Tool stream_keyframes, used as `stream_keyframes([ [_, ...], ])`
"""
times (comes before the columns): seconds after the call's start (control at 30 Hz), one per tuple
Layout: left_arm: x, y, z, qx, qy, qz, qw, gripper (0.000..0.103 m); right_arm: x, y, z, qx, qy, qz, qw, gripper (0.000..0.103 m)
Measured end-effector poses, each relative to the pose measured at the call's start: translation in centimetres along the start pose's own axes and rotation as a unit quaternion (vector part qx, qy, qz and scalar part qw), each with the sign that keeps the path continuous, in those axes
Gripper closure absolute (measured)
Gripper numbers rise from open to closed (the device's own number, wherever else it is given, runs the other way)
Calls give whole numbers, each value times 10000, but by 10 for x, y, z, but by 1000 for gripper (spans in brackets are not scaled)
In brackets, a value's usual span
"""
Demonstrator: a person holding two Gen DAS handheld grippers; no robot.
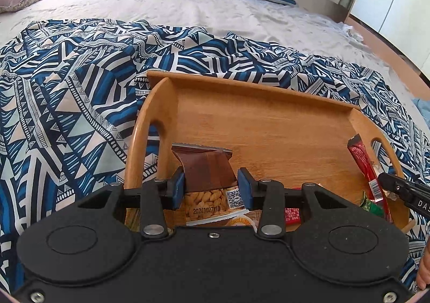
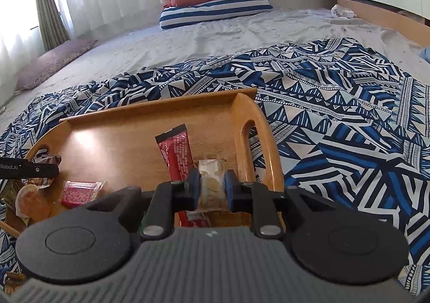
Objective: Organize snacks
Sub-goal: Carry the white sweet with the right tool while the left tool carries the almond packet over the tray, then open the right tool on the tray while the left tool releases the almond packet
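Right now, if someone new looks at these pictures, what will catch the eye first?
The wooden tray on the blue patterned cloth stands out. The left gripper pinches a brown peanut packet at the tray's left end; the right gripper clamps a clear-wrapped snack beside a long red packet.

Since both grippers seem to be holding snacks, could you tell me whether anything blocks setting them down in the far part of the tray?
Nothing visible does: beyond the brown packet and the clear packet, the wooden tray floor is bare.
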State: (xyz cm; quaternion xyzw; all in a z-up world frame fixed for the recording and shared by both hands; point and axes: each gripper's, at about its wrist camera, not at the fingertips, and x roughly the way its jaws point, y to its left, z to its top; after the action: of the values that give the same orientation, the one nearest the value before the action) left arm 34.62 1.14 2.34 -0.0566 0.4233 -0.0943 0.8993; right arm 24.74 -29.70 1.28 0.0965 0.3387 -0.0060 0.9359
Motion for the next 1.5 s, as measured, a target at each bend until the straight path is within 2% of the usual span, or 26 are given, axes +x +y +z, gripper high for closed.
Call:
stream_keyframes([
  [0.6, 0, -1, -1, 17, -61, 48, 10000, 64, 5, -1, -7, 9, 70, -34, 10000, 78],
  [0.7, 0, -2, -1, -3, -69, 64, 10000, 63, 4, -1, -7, -4, 80, -30, 10000, 74],
  [0.73, 0, -2, -1, -16, -65, 81, 9999, 61, 3, -2, -7, 14, 70, -33, 10000, 65],
  [0.77, -1, -2, -1, -29, -66, 104, 9999, 58, 2, -2, -7, 39, 55, -28, 10000, 61],
  [0.83, -3, -2, -1, -46, -87, 136, 9999, 55, -2, -3, -7, 78, 14, -5, 10000, 61],
  [0.9, -8, -4, -2, 17, -149, 167, 9997, 50, -7, -2, -6, 61, -39, 12, 10000, 54],
  [0.97, -15, -6, -4, 108, -247, 167, 9995, 38, -13, 0, -6, 0, -95, 43, 9999, 52],
  [1.1, -34, -11, -9, 203, -417, 134, 9988, 32, -28, 6, -7, -154, -182, 71, 9997, 44],
  [1.17, -46, -14, -12, 283, -531, 134, 9981, 25, -37, 9, -8, -233, -232, 105, 9994, 42],
  [1.27, -66, -20, -20, 431, -729, 95, 9964, 20, -51, 13, -12, -332, -310, 166, 9988, 37],
  [1.5, -111, -29, -44, 549, -975, -126, 9936, 16, -82, 23, -26, -674, -472, 219, 9964, 29],
])
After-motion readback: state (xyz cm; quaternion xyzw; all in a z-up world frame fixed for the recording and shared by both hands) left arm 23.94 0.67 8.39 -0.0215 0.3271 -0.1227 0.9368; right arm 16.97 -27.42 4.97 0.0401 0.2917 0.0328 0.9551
